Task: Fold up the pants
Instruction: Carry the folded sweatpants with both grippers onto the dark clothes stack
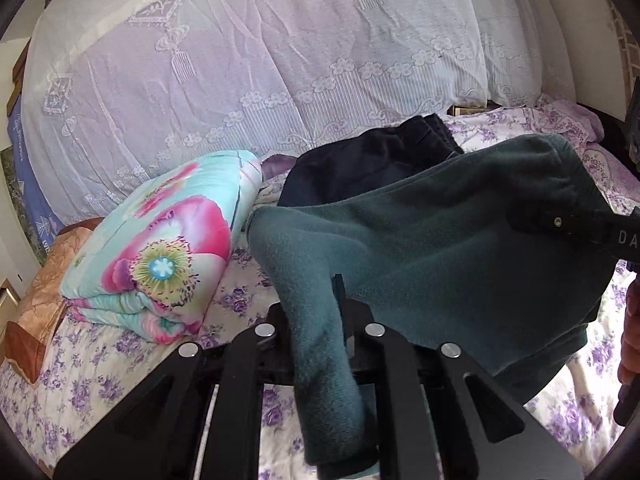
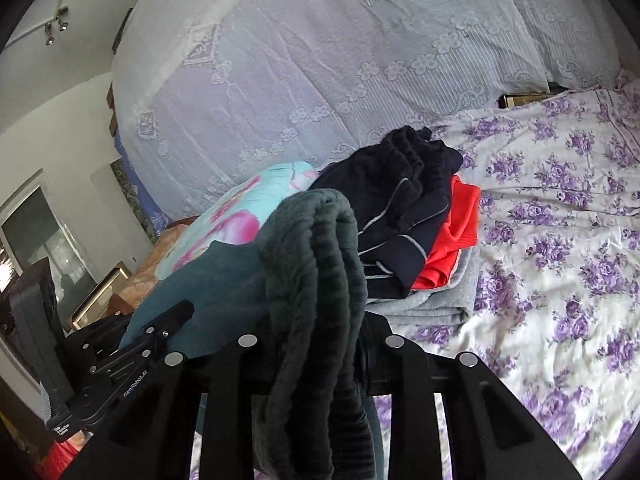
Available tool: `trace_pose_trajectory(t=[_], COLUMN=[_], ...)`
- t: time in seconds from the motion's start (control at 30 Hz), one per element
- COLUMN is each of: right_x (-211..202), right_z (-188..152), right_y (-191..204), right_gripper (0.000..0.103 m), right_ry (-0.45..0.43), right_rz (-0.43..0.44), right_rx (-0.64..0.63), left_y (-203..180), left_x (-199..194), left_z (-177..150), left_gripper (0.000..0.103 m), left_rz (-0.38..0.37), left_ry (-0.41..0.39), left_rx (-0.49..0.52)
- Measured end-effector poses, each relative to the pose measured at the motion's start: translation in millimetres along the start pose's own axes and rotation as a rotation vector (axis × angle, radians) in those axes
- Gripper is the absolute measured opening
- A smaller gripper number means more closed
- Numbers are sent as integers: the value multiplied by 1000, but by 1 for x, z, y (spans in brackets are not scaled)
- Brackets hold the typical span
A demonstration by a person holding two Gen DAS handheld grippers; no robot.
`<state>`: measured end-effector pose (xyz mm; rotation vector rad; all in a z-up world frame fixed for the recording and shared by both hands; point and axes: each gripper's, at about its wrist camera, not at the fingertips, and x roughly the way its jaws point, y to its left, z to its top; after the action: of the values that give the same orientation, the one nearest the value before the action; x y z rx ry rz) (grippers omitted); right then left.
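The teal fleece pants (image 1: 440, 248) hang folded in the air above the bed, held at both ends. My left gripper (image 1: 320, 320) is shut on one end of the pants, which drapes down between its fingers. My right gripper (image 2: 320, 320) is shut on the ribbed waistband end (image 2: 320, 280), bunched in thick folds. The right gripper also shows at the right edge of the left wrist view (image 1: 560, 222). The left gripper shows at the lower left of the right wrist view (image 2: 132, 348).
A pile of folded clothes lies behind: dark navy pants (image 2: 400, 200) on an orange garment (image 2: 456, 232) and a grey one (image 2: 440, 300). A folded floral quilt (image 1: 160, 248) sits left. The purple-flowered bedsheet (image 2: 560, 220) spreads right. A lace-covered headboard (image 1: 260, 60) stands behind.
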<state>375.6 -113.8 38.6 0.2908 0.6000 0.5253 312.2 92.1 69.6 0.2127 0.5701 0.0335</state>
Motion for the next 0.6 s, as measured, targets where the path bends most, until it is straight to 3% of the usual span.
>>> trace_pose_trajectory(t=[0.17, 0.3, 0.33, 0.37, 0.4, 0.5, 0.6], right_x=[65, 85, 87, 89, 90, 76, 39], right_z=[-20, -32, -32, -34, -35, -37, -39], right_y=[-38, -65, -67, -70, -74, -75, -55], right_gripper=[26, 32, 34, 44, 51, 56, 58], right_ry=[47, 117, 127, 138, 145, 109, 9], right_rz=[-114, -89, -95, -107, -104, -96, -155], right_rx=[25, 124, 131, 146, 171, 200, 139], left_y=[-11, -26, -26, -22, -17, 3, 22], left_x=[85, 134, 137, 136, 136, 136, 116], left_z=[-14, -39, -41, -39, -39, -45, -53], left_gripper=[12, 25, 27, 29, 37, 69, 70], left_rz=[-47, -27, -30, -41, -54, -39, -67], left_ry=[119, 197, 213, 213, 223, 261, 262], left_rx=[-34, -27, -34, -55, -87, -200, -299])
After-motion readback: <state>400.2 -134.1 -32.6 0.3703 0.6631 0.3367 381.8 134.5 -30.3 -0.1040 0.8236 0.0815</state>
